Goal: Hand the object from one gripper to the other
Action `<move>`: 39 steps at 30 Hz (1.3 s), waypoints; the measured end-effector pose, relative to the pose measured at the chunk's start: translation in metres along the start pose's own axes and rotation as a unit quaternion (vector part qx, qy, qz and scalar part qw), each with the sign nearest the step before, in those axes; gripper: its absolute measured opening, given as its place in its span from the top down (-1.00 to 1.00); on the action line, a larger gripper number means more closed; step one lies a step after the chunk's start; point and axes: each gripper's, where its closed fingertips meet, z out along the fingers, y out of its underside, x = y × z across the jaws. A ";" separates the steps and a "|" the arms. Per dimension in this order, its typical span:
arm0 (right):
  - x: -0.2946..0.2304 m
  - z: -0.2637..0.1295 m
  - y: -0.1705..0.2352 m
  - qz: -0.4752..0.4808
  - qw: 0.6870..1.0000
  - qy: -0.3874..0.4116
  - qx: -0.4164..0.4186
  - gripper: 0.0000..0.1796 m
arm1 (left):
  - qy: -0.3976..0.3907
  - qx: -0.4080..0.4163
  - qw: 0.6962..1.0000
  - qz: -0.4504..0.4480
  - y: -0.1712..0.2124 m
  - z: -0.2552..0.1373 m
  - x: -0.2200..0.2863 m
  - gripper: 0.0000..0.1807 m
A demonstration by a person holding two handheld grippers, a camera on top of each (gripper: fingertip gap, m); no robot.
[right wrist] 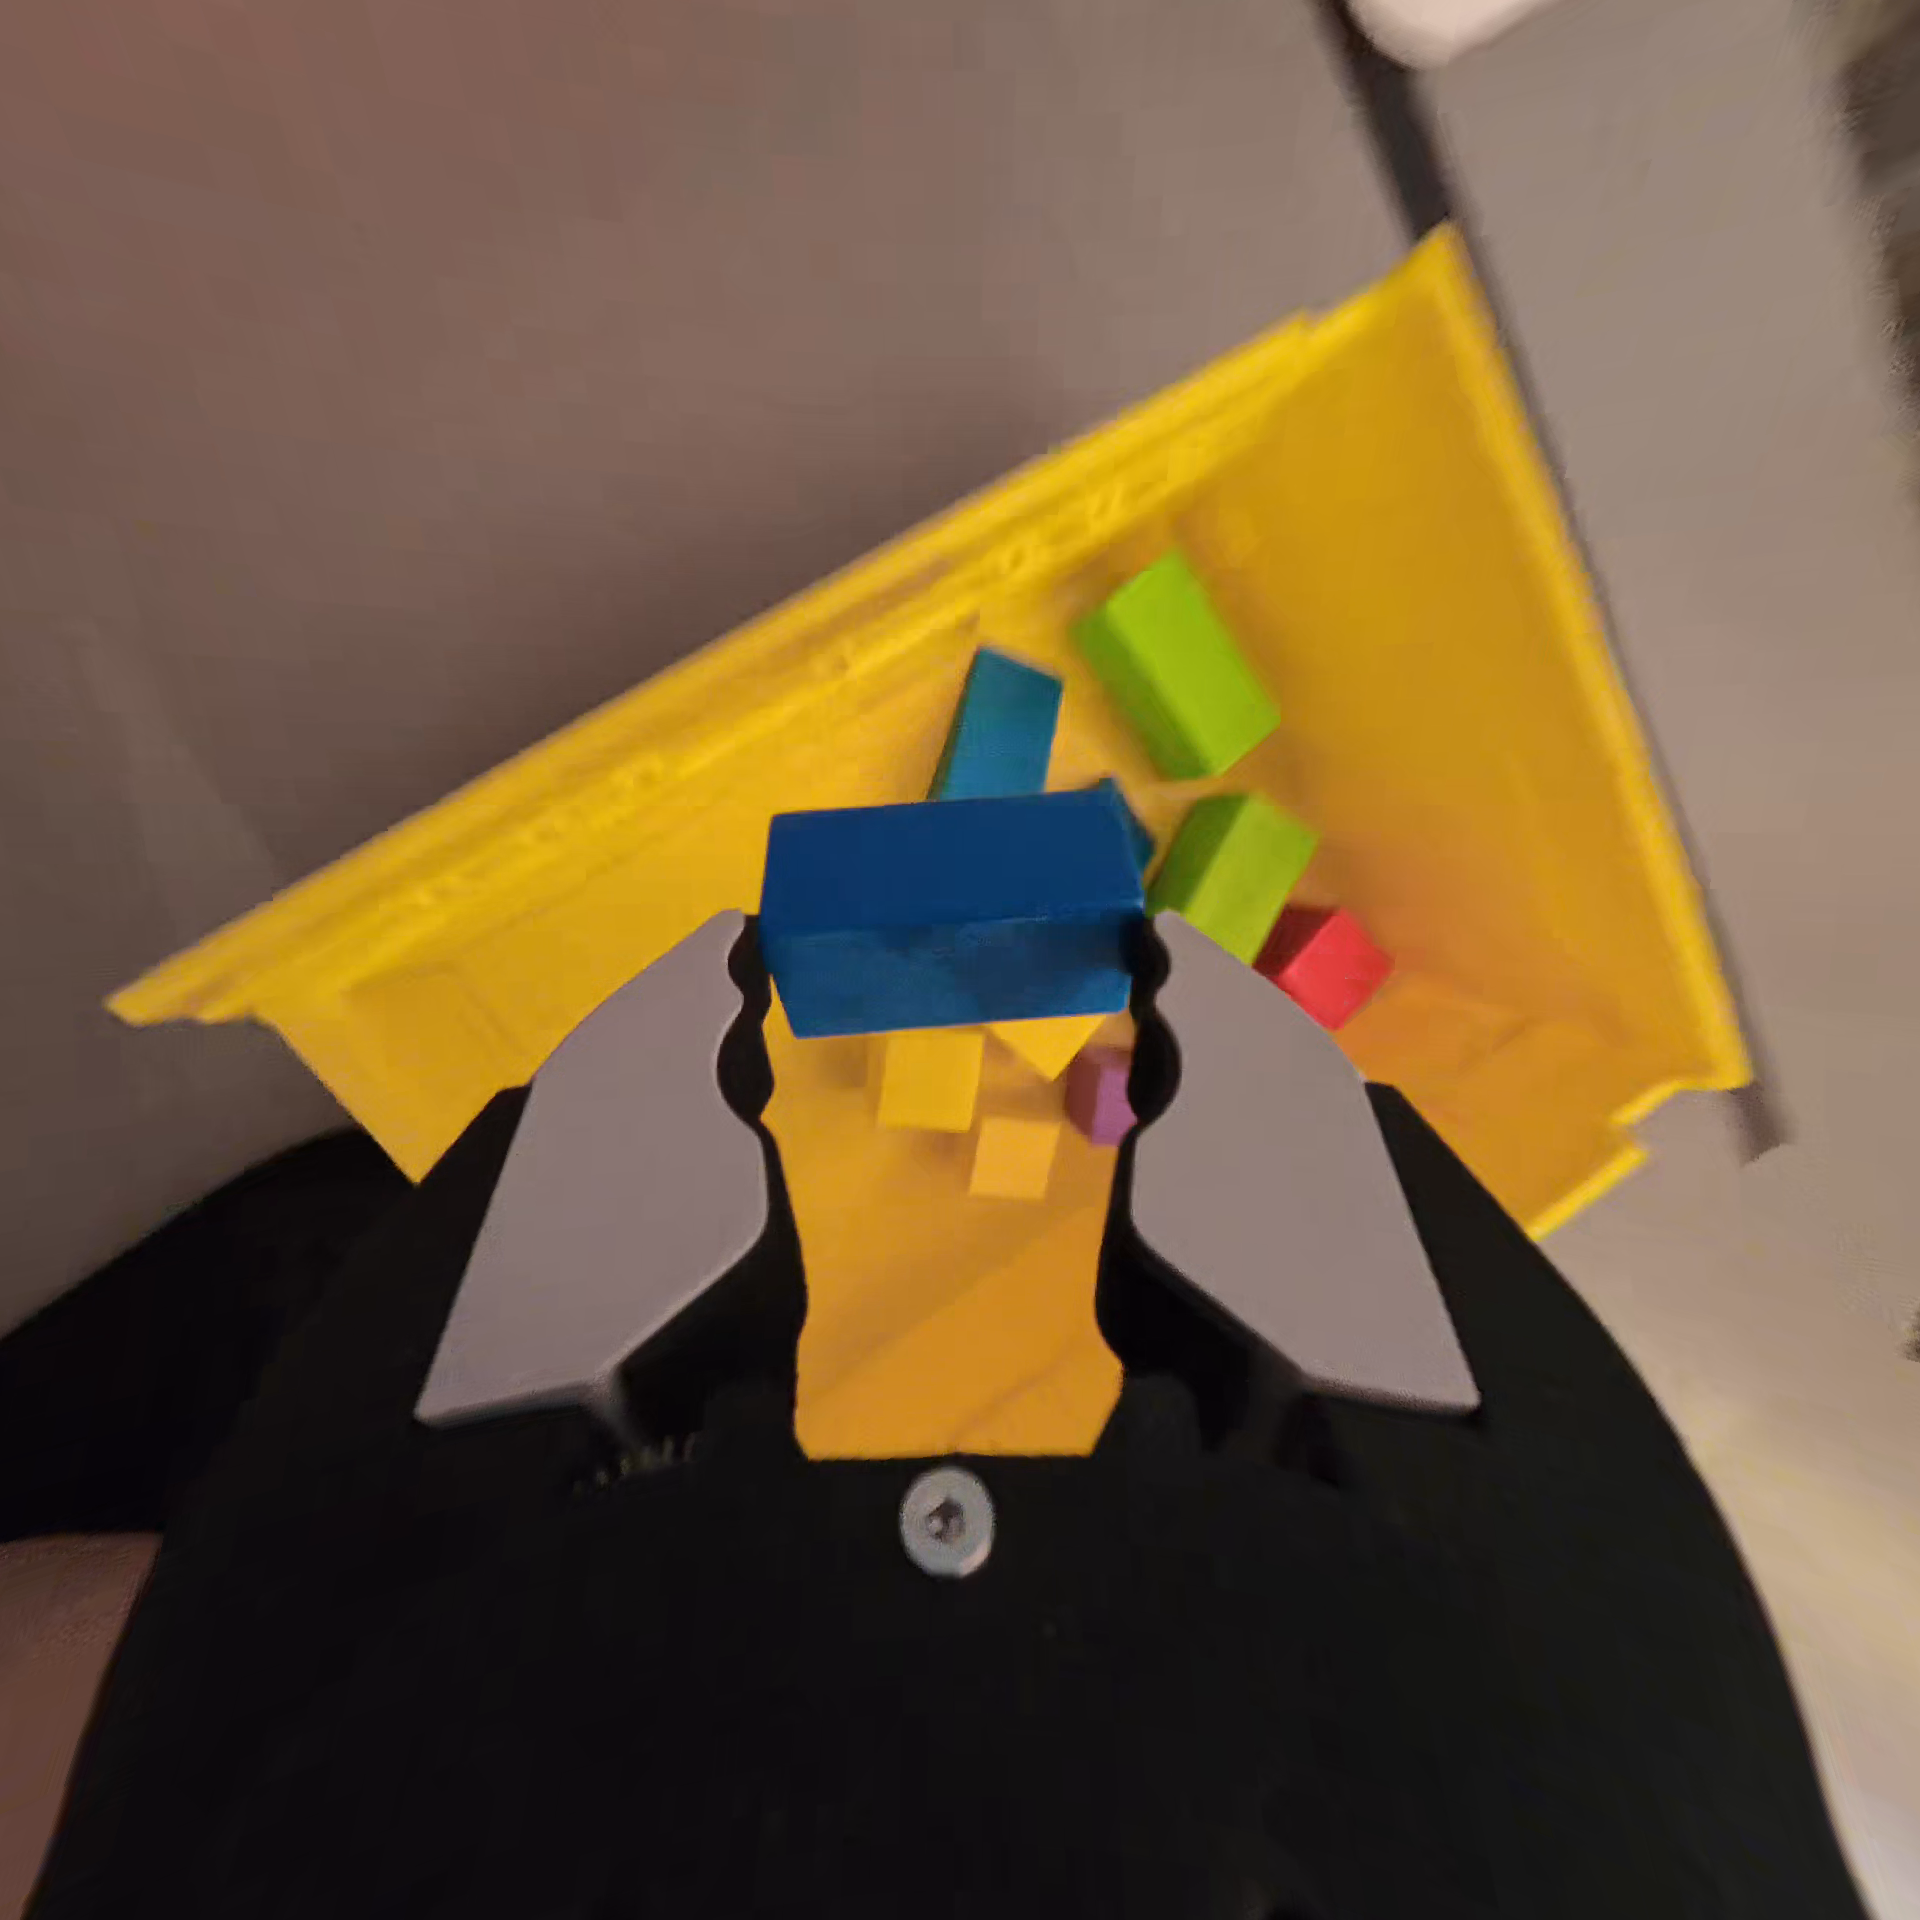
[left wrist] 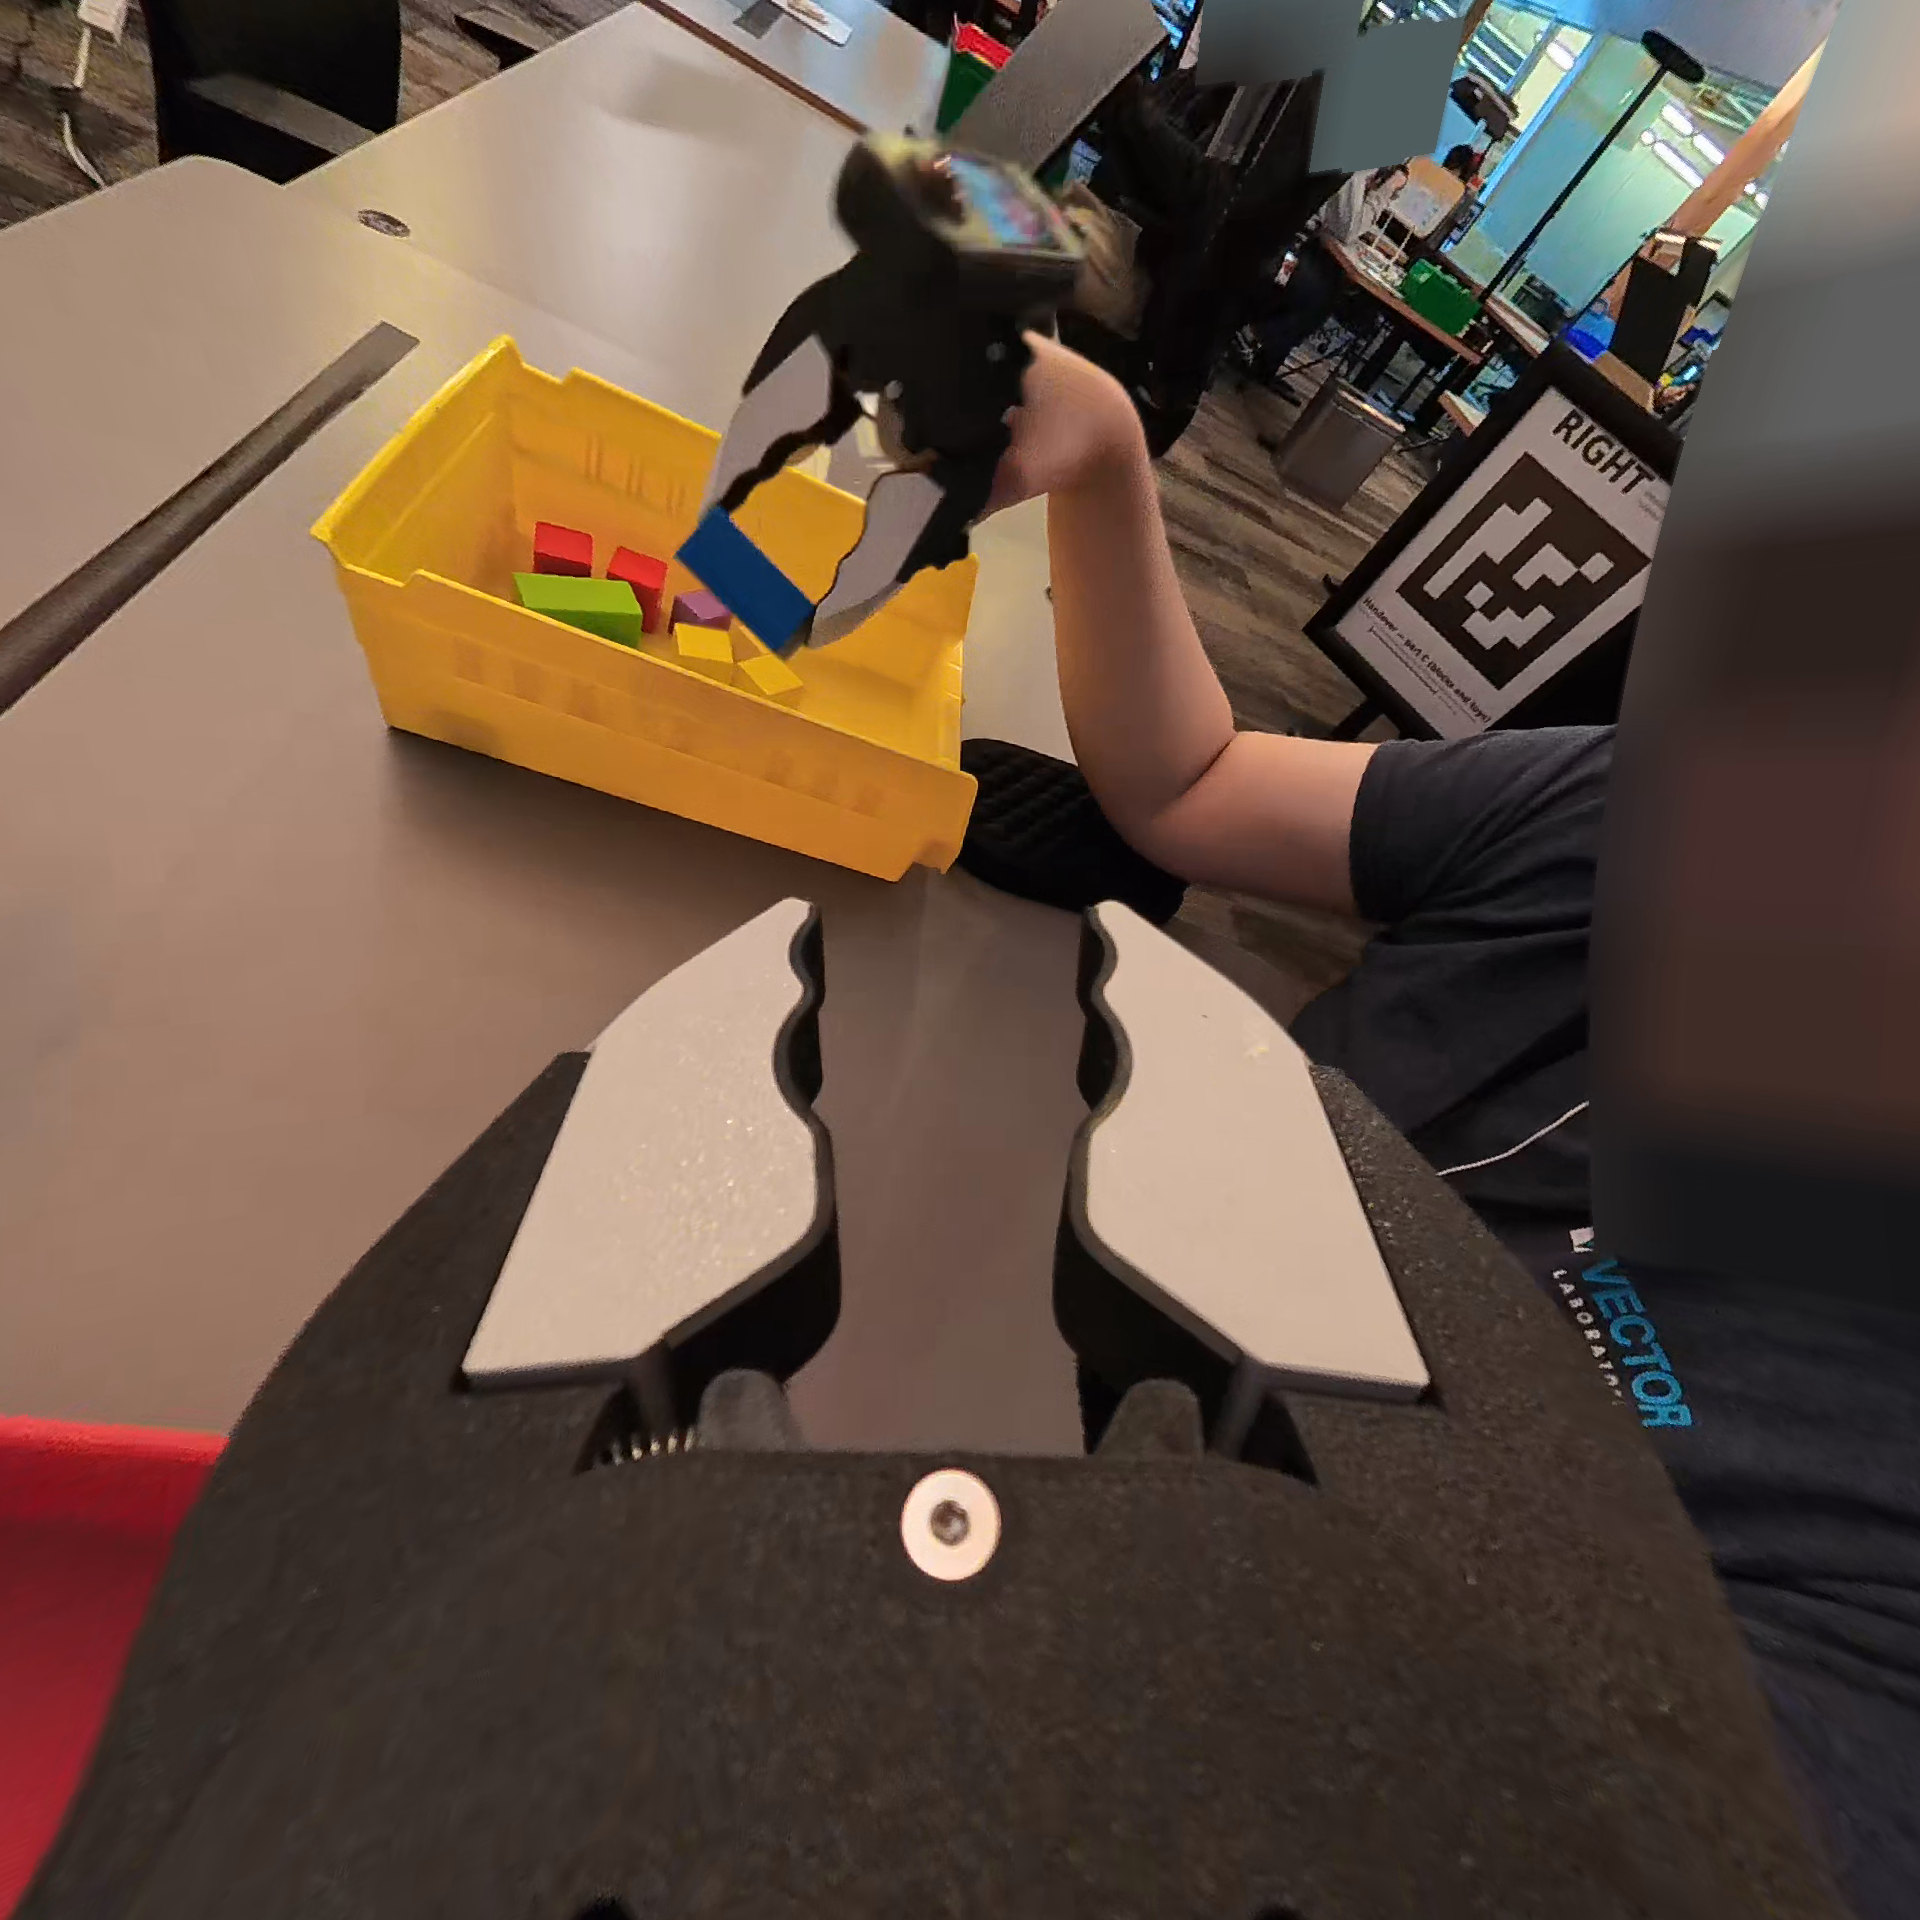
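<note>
Gripping a blue block [right wrist: 945,920] by its two short ends, the right gripper [right wrist: 948,961] is hovering above the yellow bin [right wrist: 582,883], w/ both fingertips pressing against the block, which is lying crosswise between them. In the left wrist view the same right gripper [left wrist: 774,582] is pointing down toward the bin [left wrist: 665,738], the blue block [left wrist: 746,577] sitting tilted at its tips, over the bin's right portion and clear of the contents. The left gripper [left wrist: 948,940] is sitting low over the grey table [left wrist: 260,883], near the bin's front right corner; its fingers are spread apart w/ nothing between them, i.e. released and empty. Inside the bin: two green blocks [right wrist: 1174,665], a red block [right wrist: 1325,961], a purple block [right wrist: 1101,1091], yellow blocks [right wrist: 930,1075] and another, lighter blue block [right wrist: 997,727], all loose on the floor of the bin. A person's bare forearm [left wrist: 1132,644] is reaching up to the right gripper, elbow near a black pad [left wrist: 1039,821] at the table edge. A red object [left wrist: 73,1579] is showing at lower left; what it is cannot be determined. A framed sign w/ a black-and-white marker [left wrist: 1517,561] is standing on the floor beyond the table.
</note>
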 end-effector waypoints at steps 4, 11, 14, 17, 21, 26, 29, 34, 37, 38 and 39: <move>-0.012 0.040 0.030 0.027 0.992 -0.081 -0.090 0.24 | 0.001 -0.013 1.000 0.002 0.003 0.005 0.003 0.49; -0.022 0.071 0.052 0.062 0.972 -0.104 -0.200 0.24 | 0.001 -0.038 0.999 0.003 0.011 0.013 0.003 0.49; -0.021 0.074 0.047 0.087 0.970 -0.098 -0.206 0.24 | -0.003 -0.046 0.999 -0.002 0.013 0.013 0.001 0.50; -0.019 0.075 0.050 0.083 0.967 -0.082 -0.226 0.24 | -0.004 -0.045 0.999 -0.003 0.013 0.011 0.002 0.50; -0.017 0.078 0.048 0.070 0.967 -0.067 -0.238 0.24 | -0.011 -0.036 0.999 -0.008 0.012 0.005 -0.001 0.50; -0.016 0.082 0.046 0.061 0.967 -0.056 -0.240 0.23 | -0.024 -0.029 0.999 -0.019 0.012 -0.007 -0.006 0.51; -0.015 0.081 0.043 0.065 0.969 -0.057 -0.230 0.24 | -0.051 -0.024 0.998 -0.027 0.015 -0.020 -0.015 0.51; -0.011 0.071 0.031 0.063 0.977 -0.044 -0.198 0.24 | -0.230 -0.068 0.967 -0.088 0.048 -0.068 -0.071 0.51; -0.006 0.060 0.025 0.060 0.982 -0.024 -0.179 0.24 | -0.348 -0.144 0.913 -0.160 0.092 -0.105 -0.108 0.51; -0.004 0.056 0.023 0.060 0.983 -0.017 -0.172 0.24 | -0.377 -0.167 0.890 -0.196 0.108 -0.115 -0.118 0.51; -0.003 0.051 0.021 0.060 0.985 -0.010 -0.164 0.24 | -0.403 -0.187 0.865 -0.232 0.123 -0.124 -0.127 0.52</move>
